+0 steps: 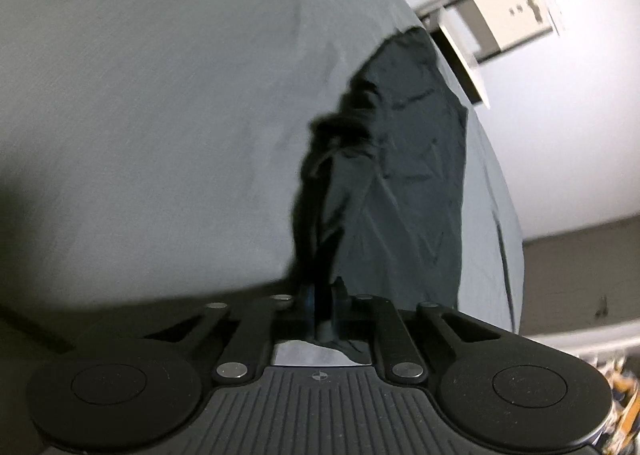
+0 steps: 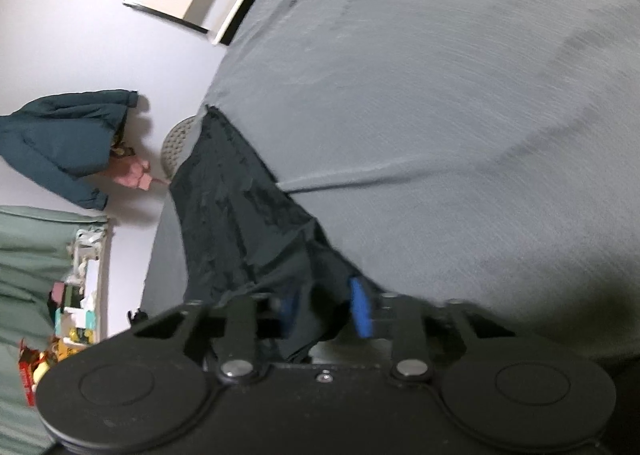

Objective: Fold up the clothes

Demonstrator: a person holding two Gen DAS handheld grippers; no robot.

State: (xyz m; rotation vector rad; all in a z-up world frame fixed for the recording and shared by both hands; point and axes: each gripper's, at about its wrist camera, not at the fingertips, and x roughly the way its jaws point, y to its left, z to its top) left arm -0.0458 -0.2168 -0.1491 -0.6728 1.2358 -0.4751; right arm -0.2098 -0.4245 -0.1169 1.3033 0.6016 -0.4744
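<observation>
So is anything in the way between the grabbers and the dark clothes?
Nothing visible. The left gripper is already pinching the dark wrinkled garment, and that cloth runs between the right gripper's blue-padded fingers, over the grey bedsheet.

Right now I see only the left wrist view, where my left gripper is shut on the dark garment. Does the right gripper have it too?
Observer: No. The right gripper is open, its blue pads apart, with a fold of the garment between them.
Operator: How does the garment lie on that side?
Observer: From the gripper it runs along the edge of the bed, and its far corner reaches that edge.
Operator: Is there anything past the edge?
Observer: A round perforated object sits just beyond it, and a teal jacket hangs on the wall behind.
</observation>
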